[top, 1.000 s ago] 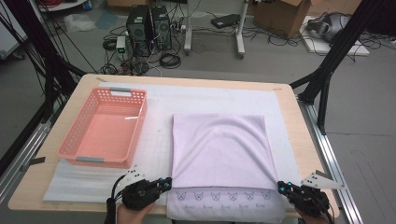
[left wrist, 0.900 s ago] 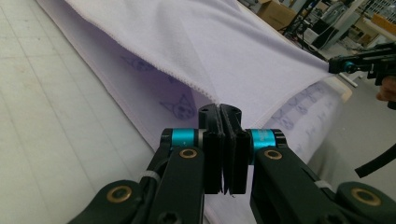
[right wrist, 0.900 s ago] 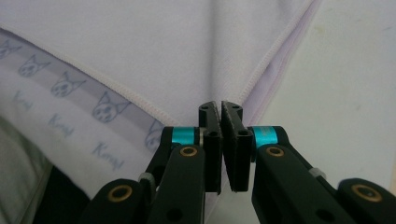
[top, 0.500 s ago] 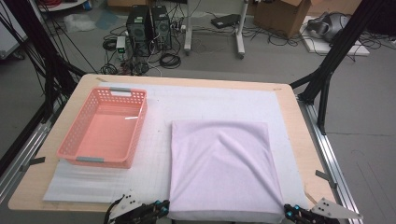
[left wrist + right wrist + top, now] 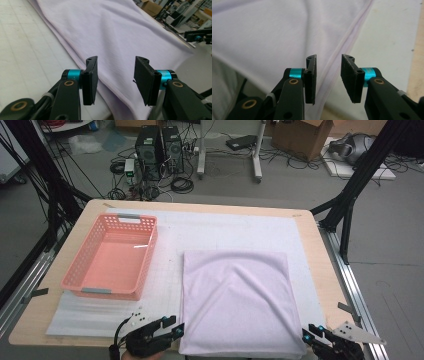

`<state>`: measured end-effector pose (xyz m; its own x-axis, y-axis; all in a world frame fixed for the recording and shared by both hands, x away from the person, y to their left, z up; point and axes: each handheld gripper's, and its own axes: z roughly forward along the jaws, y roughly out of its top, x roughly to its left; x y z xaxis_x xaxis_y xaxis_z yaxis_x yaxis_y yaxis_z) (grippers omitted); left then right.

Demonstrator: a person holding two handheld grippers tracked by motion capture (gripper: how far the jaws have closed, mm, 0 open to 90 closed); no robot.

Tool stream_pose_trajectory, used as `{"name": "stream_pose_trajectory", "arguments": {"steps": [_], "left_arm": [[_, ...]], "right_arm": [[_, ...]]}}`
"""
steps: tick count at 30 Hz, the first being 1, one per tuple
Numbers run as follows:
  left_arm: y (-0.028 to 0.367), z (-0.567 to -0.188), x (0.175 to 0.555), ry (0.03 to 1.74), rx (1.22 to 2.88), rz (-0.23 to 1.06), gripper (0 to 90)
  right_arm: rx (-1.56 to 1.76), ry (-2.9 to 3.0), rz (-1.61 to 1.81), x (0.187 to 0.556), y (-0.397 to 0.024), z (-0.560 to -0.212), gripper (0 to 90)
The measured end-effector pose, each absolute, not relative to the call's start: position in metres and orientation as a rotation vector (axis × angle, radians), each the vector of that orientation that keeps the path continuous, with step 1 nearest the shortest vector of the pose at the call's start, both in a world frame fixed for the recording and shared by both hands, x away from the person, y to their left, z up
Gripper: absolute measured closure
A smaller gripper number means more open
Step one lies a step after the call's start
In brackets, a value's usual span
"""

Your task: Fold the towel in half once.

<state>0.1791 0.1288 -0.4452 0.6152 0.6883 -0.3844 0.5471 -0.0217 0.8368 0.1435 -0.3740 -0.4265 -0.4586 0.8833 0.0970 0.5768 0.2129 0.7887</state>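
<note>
Cluttered floor lies beyond the wooden table (image 5: 320,270): two computer towers (image 5: 157,145), coiled cables and a cardboard box (image 5: 300,137). White foam padding (image 5: 225,232) covers most of the tabletop. On its left part stands a pink plastic basket (image 5: 145,255) with lattice walls, its long side running away from the person.

To the right of the basket, and apart from it, a lilac towel (image 5: 240,300) lies folded into a rectangle, with a few soft creases fanning from its middle; its near edge reaches the front edge of the table.

Left gripper (image 5: 170,327), at the towel's near left corner: its jaws have just been opening and now stand about half apart. In the left gripper view (image 5: 116,77) the towel's hemmed edge passes below the gap, and the pads do not press on it.

Right gripper (image 5: 312,335), at the towel's near right corner: its jaws have likewise just been opening and stand moderately apart. In the right gripper view (image 5: 328,77) the towel's side hem runs under the gap, free of both pads.
</note>
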Motion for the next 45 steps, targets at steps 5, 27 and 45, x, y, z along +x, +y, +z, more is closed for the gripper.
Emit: {"name": "stream_pose_trajectory", "arguments": {"steps": [5, 27, 45], "left_arm": [[0.124, -0.448, 0.21, 1.066, 1.71, 0.155, 57.0], [0.087, -0.454, 0.243, 0.967, 1.939, 0.244, 87.6], [0.116, -0.439, 0.225, 0.969, 1.824, 0.181, 64.5]], "right_arm": [[1.381, 2.129, 1.106, 0.167, -0.37, -0.431, 68.3], [1.305, 2.24, 1.027, 0.215, -0.347, -0.443, 88.7], [1.333, 2.261, 1.062, 0.181, -0.364, -0.425, 71.7]]}}
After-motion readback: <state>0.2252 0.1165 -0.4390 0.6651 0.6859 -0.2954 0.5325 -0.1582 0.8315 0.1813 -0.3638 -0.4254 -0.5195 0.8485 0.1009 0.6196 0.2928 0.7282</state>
